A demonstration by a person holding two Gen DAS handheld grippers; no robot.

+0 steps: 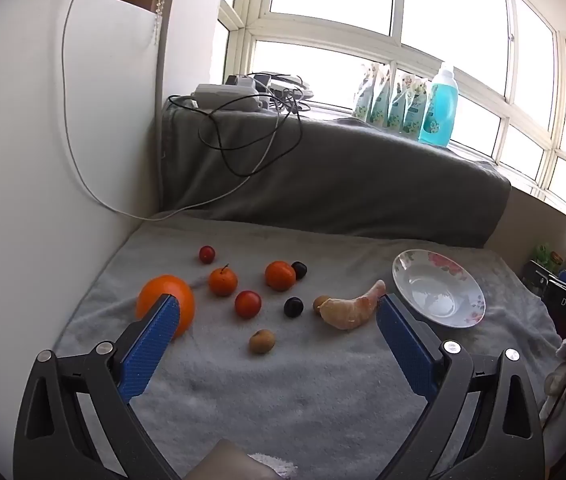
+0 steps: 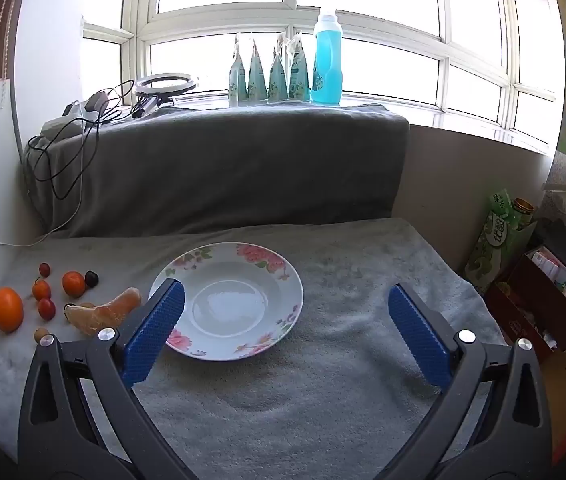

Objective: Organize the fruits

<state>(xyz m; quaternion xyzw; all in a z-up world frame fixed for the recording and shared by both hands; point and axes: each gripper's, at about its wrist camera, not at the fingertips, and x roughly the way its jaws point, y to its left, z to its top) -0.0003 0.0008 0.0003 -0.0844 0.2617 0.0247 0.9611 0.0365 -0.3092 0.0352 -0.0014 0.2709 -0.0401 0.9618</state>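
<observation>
White plate with pink flowers and green leaves on its rim, at 3 o'clock of the fruit. Large orange bright orange, at 9 o'clock; peeled segment pale orange; two plums near black. Grey towel beneath. Gripper pads blue, dotted texture.

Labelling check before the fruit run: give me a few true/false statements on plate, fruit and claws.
1. The white floral-rimmed ceramic plate is empty. True.
2. Both claws are shut on fruit. False: left claw and right claw stand wide open, holding nothing.
3. The large round orange lies on the grey fleece blanket. True.
4. The peeled citrus segment cluster sits in the plate. False: it lies on the blanket beside it.
</observation>
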